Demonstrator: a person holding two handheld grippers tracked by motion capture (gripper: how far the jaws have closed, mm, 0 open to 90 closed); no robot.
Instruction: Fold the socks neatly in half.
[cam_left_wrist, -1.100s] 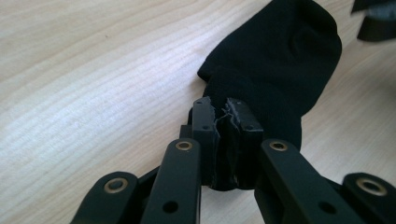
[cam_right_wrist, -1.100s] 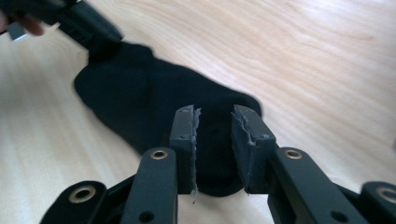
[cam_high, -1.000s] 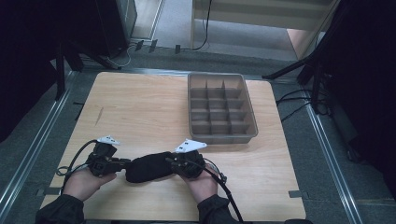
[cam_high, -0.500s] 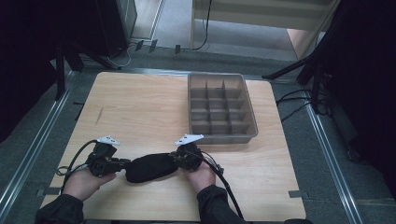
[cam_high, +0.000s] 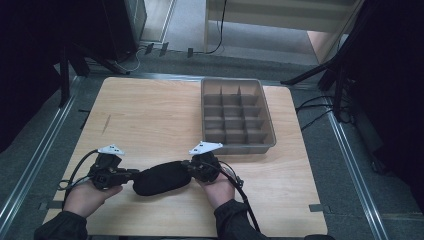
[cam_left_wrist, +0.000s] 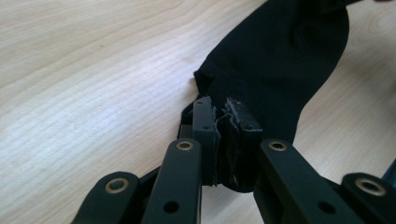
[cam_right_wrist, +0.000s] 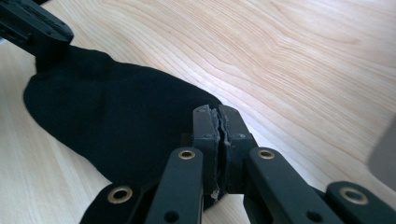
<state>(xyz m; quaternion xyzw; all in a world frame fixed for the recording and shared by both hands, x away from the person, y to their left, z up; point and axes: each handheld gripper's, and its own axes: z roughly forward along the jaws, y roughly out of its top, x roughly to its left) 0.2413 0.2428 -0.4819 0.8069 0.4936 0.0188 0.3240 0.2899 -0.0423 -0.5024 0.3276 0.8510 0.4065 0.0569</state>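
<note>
- Wooden tabletop (cam_high: 150, 115) is being lit from above, a grey divided tray (cam_high: 237, 114) sitting near its far right corner.
- Near the front edge, a black sock (cam_high: 161, 178) is being held stretched between both claws.
- Left gripper (cam_high: 126, 174) is being kept clenched on one sock end.
- Right gripper (cam_high: 190, 169) is being kept clenched on the other.

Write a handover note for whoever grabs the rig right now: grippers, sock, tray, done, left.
Left gripper: shut on one end of the black sock.
Right gripper: shut on the sock's other end, by the look of it.
Sock lies between them on the table, near the front edge.
Compartment tray sits at the back right, apart from the sock; its cells look empty.
Done: both ends gripped.
Left: probably folding the sock and putting it in the tray.
</note>
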